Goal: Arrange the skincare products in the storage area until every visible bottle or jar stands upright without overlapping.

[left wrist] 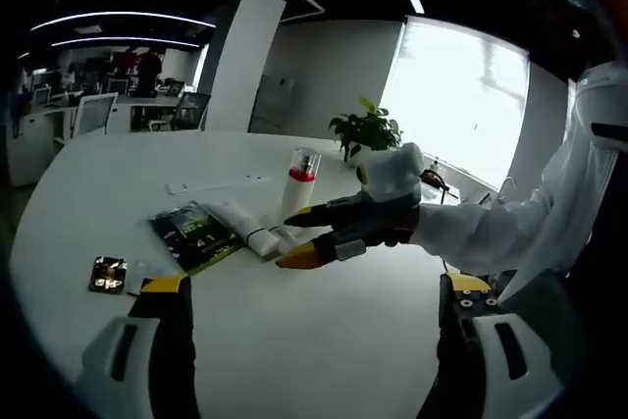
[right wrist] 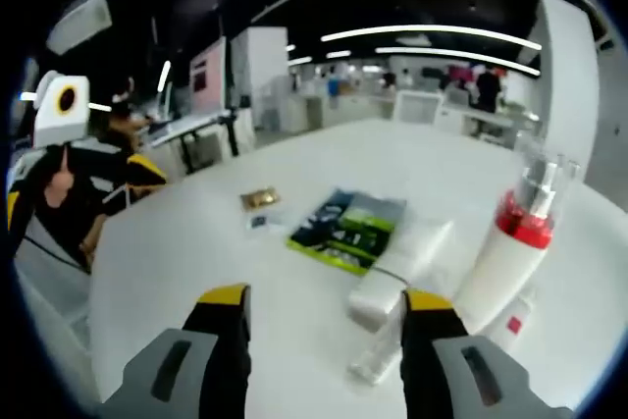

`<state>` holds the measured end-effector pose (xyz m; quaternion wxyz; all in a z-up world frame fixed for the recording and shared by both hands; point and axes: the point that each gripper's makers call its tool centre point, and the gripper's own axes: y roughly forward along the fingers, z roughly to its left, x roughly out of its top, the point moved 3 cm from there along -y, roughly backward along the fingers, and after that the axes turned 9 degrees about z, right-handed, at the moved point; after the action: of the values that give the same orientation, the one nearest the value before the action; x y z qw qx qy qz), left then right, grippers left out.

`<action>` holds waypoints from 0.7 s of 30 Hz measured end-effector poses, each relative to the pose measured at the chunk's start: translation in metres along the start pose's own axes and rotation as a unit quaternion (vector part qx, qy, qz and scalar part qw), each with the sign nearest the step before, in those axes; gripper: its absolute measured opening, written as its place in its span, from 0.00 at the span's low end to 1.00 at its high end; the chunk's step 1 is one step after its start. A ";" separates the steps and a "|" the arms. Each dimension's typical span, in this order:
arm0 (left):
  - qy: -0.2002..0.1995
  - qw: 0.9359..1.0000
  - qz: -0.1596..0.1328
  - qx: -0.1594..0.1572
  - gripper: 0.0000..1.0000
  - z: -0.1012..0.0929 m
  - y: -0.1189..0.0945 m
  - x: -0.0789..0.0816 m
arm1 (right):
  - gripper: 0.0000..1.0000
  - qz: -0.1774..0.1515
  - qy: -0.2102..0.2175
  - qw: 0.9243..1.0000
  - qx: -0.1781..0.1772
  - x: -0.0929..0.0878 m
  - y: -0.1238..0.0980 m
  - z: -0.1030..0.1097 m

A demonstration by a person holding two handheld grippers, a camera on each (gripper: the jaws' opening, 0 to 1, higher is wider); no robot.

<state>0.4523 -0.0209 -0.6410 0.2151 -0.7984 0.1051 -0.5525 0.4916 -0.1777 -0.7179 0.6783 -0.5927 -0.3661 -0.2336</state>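
Observation:
A white bottle [left wrist: 298, 189] with a red band and clear cap stands upright on the round white table [left wrist: 118, 174]. Beside it a white tube [left wrist: 245, 227] lies flat. The same bottle [right wrist: 510, 242] and tube [right wrist: 400, 267] show in the right gripper view, with a small clear bottle [right wrist: 378, 360] lying by my right jaw. My right gripper [right wrist: 326, 296] is open, its jaws just short of the tube's cap end. A gloved hand holds this right gripper [left wrist: 294, 237] in the left gripper view. My left gripper [left wrist: 316, 283] hangs open over bare table, nothing in it.
A green and black sachet [left wrist: 196, 235] and a small gold packet [left wrist: 107, 273] lie left of the tube. A potted plant [left wrist: 367, 130] stands at the table's far edge. Office chairs and desks sit beyond. A person's white sleeve [left wrist: 510, 228] reaches in from the right.

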 end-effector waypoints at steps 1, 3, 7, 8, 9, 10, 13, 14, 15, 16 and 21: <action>-0.002 1.000 -0.002 0.000 0.99 0.000 0.000 0.000 | 0.51 0.000 0.000 1.000 -0.005 0.001 0.003 -0.001; -0.002 1.000 -0.004 -0.001 0.99 0.000 -0.001 0.000 | 0.48 0.004 0.000 1.000 -0.018 0.001 0.010 -0.005; -0.004 1.000 -0.009 -0.006 0.99 -0.001 -0.002 0.000 | 0.49 0.002 -0.002 0.999 -0.050 0.003 0.023 -0.014; -0.003 1.000 -0.011 -0.007 0.99 -0.001 -0.002 0.000 | 0.49 0.001 -0.001 0.998 -0.056 0.004 0.025 -0.015; -0.004 1.000 -0.012 -0.007 0.99 -0.002 -0.002 0.000 | 0.50 -0.001 -0.002 0.998 -0.061 0.005 0.029 -0.016; -0.004 1.000 -0.014 -0.009 0.99 -0.002 -0.002 0.000 | 0.50 -0.003 -0.007 0.998 -0.068 0.006 0.031 -0.018; -0.005 1.000 -0.015 -0.012 0.99 -0.003 -0.003 0.000 | 0.49 -0.001 -0.020 0.996 -0.087 0.007 0.038 -0.021; -0.004 1.000 -0.016 -0.013 0.99 -0.003 -0.003 0.000 | 0.49 -0.001 -0.019 0.996 -0.087 0.008 0.040 -0.021; -0.004 1.000 -0.016 -0.013 0.99 -0.003 -0.004 0.000 | 0.50 -0.002 -0.013 0.996 -0.094 0.010 0.043 -0.023; -0.005 1.000 -0.017 -0.013 0.99 -0.003 -0.004 0.000 | 0.50 -0.001 -0.011 0.995 -0.096 0.010 0.045 -0.024; -0.002 1.000 -0.028 -0.014 0.98 -0.003 -0.009 0.005 | 0.44 0.009 -0.015 0.992 -0.122 0.015 0.055 -0.034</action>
<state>0.4503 -0.0155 -0.6320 0.1889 -0.8052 0.0896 -0.5549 0.5501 -0.1988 -0.7417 0.5969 -0.6780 -0.3399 -0.2617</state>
